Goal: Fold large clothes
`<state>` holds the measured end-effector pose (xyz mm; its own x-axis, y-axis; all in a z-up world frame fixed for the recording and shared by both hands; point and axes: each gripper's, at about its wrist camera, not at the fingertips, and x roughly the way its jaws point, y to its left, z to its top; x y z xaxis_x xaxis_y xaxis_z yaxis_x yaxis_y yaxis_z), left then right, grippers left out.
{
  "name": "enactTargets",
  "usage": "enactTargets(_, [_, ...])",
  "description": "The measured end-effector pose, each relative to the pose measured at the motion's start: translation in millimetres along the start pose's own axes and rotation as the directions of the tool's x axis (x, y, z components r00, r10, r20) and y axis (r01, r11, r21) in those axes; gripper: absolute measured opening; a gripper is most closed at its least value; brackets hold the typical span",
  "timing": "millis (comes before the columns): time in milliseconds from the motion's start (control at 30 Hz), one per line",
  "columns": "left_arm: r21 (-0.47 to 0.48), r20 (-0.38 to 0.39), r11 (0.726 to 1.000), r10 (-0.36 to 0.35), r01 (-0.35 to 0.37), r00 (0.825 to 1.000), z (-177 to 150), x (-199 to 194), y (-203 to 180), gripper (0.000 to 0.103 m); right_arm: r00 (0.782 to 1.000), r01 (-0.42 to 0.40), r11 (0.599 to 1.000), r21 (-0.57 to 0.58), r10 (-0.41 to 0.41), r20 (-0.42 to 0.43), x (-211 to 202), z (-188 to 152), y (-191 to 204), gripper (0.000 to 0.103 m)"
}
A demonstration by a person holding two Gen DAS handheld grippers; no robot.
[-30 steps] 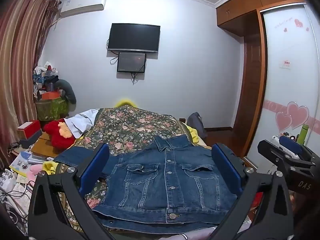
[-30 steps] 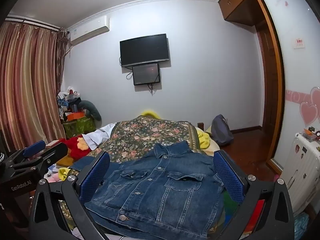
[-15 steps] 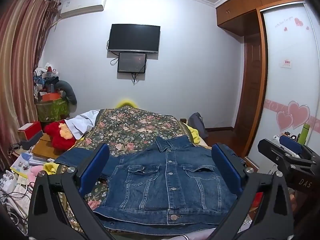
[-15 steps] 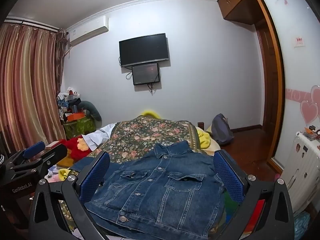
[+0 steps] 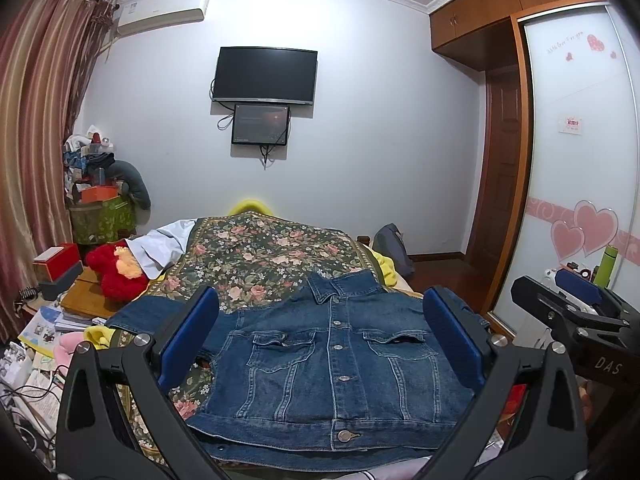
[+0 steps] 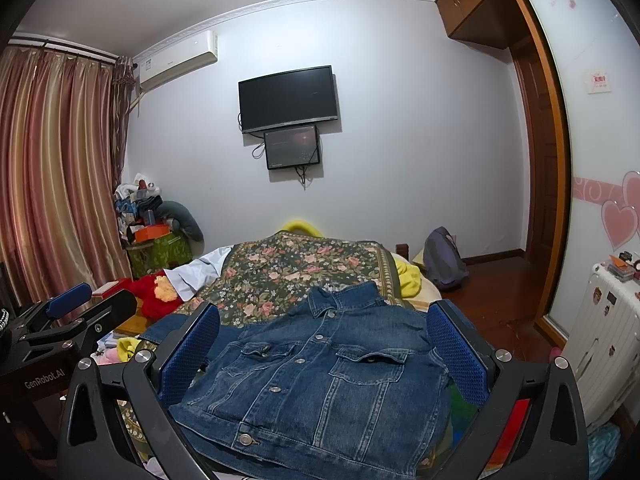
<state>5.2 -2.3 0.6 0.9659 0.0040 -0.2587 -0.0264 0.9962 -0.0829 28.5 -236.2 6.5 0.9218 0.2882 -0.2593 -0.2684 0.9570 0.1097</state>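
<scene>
Both grippers hover over the near end of the bed, each with its blue-padded fingers spread wide and gripping nothing. Starting at the left, the striped curtains [image 6: 52,168] hang by a cluttered side table, where a red plush toy [image 5: 114,272] lies against the bed's edge. Next comes the left gripper [image 5: 320,340], held above the denim jacket [image 5: 332,364], which lies flat and buttoned, front up, collar pointing toward the far wall, on the floral bedspread [image 5: 264,252]. One sleeve stretches out to the left. The right gripper [image 6: 324,348] hangs just beside its partner, over the same jacket. Farther right stands a white suitcase [image 6: 600,340] by the wardrobe door.
</scene>
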Motion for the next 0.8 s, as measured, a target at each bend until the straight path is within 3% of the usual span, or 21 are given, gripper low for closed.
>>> enactTargets(800, [0.025, 0.021, 1.0, 0.001, -0.001, 1.0, 1.5, -3.8, -5.4, 0.103, 1.0, -0.001, 1.0, 0.002, 0.001, 0.001, 4.1, 1.4, 1.7, 0.103])
